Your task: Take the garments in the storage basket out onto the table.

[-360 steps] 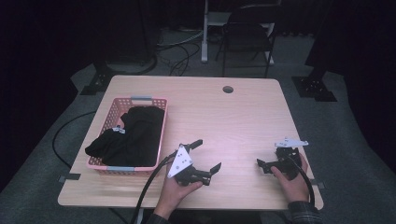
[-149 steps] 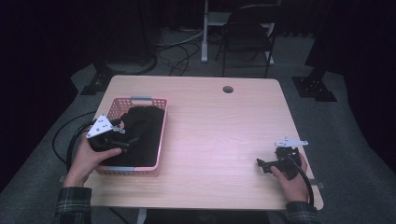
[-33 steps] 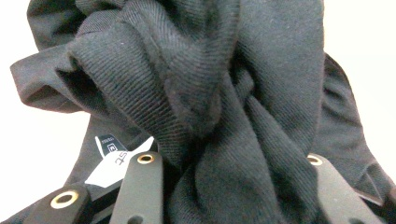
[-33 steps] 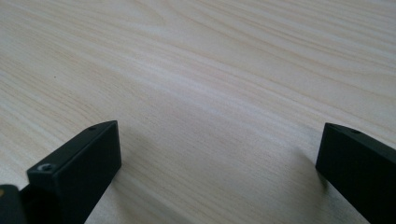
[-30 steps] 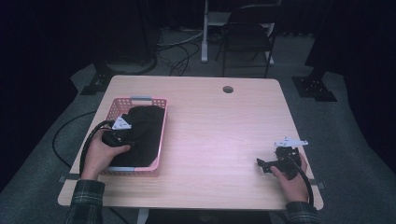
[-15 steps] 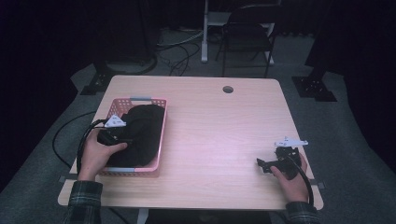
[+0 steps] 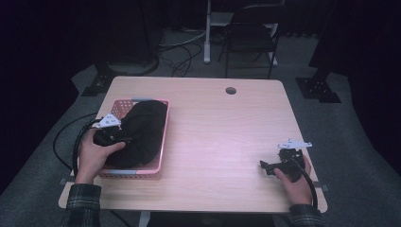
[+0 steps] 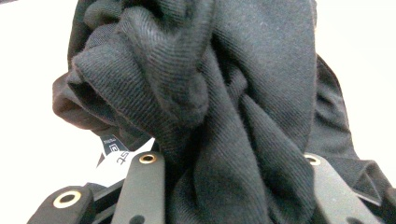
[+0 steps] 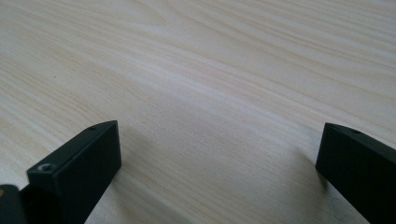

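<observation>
Two hand-held grippers are in use at a light wooden table (image 7: 217, 123). Left gripper (image 7: 116, 138): positioned over the near-left part of a pink plastic basket (image 7: 163, 137), which sits on the left side of the table. Its jaws are closed onto a bunched fold of black garment (image 7: 142, 132); in the left gripper view the dark twill fabric (image 8: 224, 102) is gathered thickly between the two black jaws, and a white label (image 8: 119, 156) shows beside the left jaw. The garment fills most of the basket, heaped higher toward the far end, with the gripped portion at its near-left edge. The person's left hand (image 7: 92, 156) grasps the gripper body, and a black cable (image 7: 64, 142) loops off the table edge to the left.

Right gripper (image 7: 274, 166): resting low at the near-right part of the table, well apart from the basket. Its jaws stand wide apart with nothing between them; the right gripper view shows bare wood grain (image 9: 215, 93) between the two jaws. The right hand (image 7: 295, 179) holds it
</observation>
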Demonstrator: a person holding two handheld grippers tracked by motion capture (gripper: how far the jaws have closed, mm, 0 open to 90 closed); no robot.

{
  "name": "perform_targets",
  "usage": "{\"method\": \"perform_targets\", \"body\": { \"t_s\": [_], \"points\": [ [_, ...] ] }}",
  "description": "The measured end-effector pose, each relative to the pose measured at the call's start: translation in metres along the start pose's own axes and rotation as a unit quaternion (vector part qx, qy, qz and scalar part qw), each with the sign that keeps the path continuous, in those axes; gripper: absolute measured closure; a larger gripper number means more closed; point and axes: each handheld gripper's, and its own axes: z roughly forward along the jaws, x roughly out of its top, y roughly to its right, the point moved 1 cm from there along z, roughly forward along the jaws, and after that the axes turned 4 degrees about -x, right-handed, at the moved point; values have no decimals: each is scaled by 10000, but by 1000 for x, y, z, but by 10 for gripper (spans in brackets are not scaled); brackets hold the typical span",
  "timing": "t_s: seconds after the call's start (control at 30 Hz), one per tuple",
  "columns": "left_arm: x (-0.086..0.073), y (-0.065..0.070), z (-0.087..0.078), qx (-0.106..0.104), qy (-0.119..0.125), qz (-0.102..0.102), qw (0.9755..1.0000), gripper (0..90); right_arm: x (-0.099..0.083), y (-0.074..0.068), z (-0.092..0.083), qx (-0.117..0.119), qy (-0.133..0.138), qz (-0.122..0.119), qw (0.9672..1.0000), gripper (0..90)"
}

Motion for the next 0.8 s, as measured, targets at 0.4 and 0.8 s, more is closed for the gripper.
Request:
{"method": "perform_targets", "body": {
  "t_s": [0.4,0.8],
  "points": [
    [6,0,-13,-135,445,-32,9989,620,0,0,0,0,0,0,10000,0],
    [15,3,-30,-354,1032,-69,9940,620,0,0,0,-1,-2,-2,10000,0]
  ]
}}
